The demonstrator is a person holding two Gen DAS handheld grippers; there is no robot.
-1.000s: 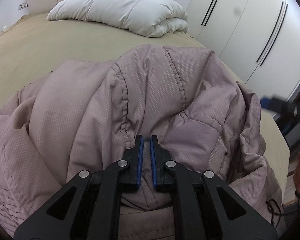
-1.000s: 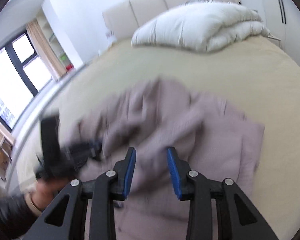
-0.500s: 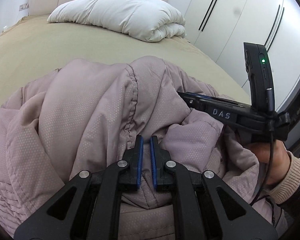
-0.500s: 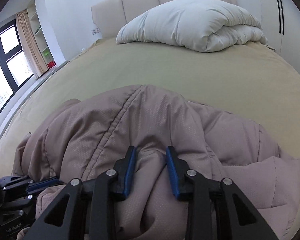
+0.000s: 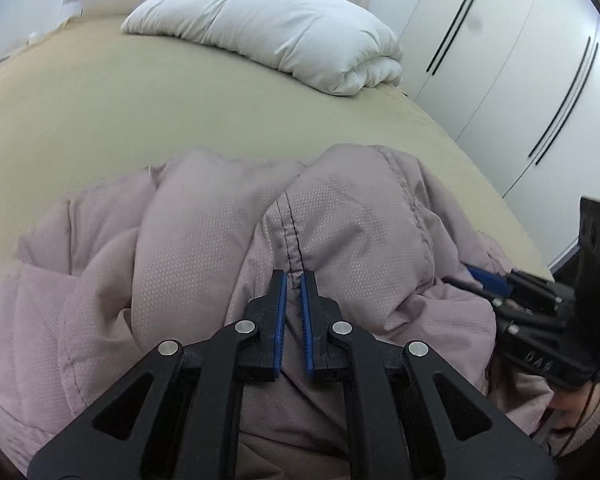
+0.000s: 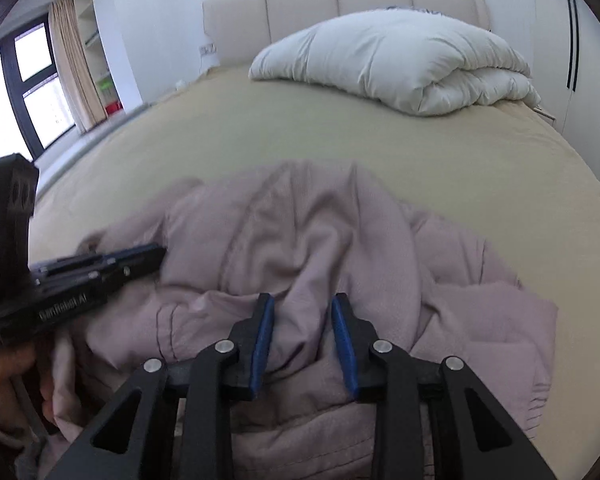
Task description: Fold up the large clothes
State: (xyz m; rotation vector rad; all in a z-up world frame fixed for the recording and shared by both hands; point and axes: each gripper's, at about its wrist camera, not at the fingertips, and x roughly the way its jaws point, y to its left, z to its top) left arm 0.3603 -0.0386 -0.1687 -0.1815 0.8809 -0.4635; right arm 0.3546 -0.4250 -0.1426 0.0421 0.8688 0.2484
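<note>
Since a second ago the right gripper (image 6: 302,336) has dropped onto the jacket (image 6: 320,240), grasping a ridge. The left gripper (image 5: 294,312) stays clenched on fabric, so a fold looks ready

A folded white duvet (image 5: 284,36) lies at the head of a bed with a tan sheet (image 5: 100,120) and padded headboard (image 6: 340,4). White wardrobe doors (image 5: 520,60) stand beside it; a curtained window (image 6: 28,76) faces them.
</note>
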